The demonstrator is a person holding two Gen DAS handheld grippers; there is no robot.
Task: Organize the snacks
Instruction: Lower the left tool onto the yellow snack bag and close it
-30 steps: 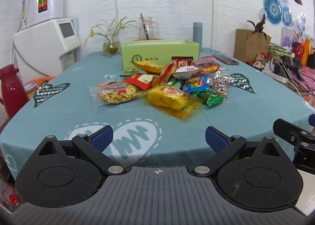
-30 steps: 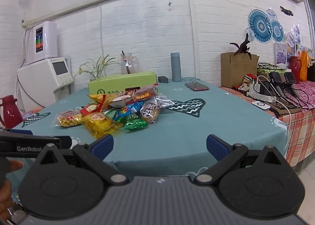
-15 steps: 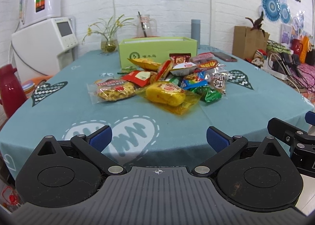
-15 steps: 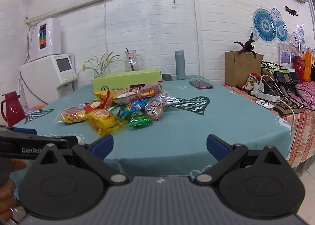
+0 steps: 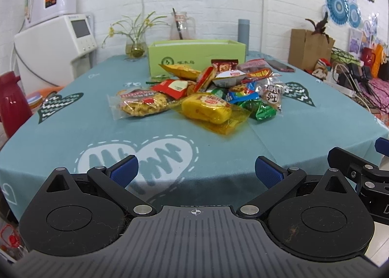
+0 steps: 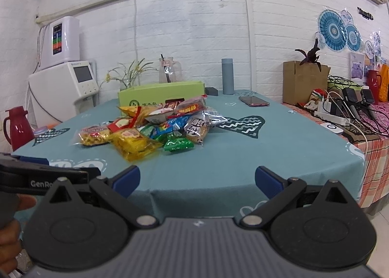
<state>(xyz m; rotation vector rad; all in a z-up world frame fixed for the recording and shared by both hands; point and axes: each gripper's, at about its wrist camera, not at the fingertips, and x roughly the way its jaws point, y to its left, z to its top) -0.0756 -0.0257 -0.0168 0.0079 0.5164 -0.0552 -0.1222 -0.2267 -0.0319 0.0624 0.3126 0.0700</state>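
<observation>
Here the left gripper (image 5: 195,171) hangs at the near edge of the teal tablecloth (image 5: 73,132), its blue-tipped fingers (image 5: 122,172) spread wide with nothing between them. Ahead, mid-table, lies the snack pile (image 5: 204,90): a clear bag of crackers (image 5: 139,104) at its left, a yellow packet (image 5: 207,109) in front, a green wrapper (image 5: 261,110) at its right. Just behind the pile stands the open green box (image 5: 194,58). Further right, the right gripper (image 6: 197,177) hovers off the table's near edge, fingers likewise held apart and empty.
</observation>
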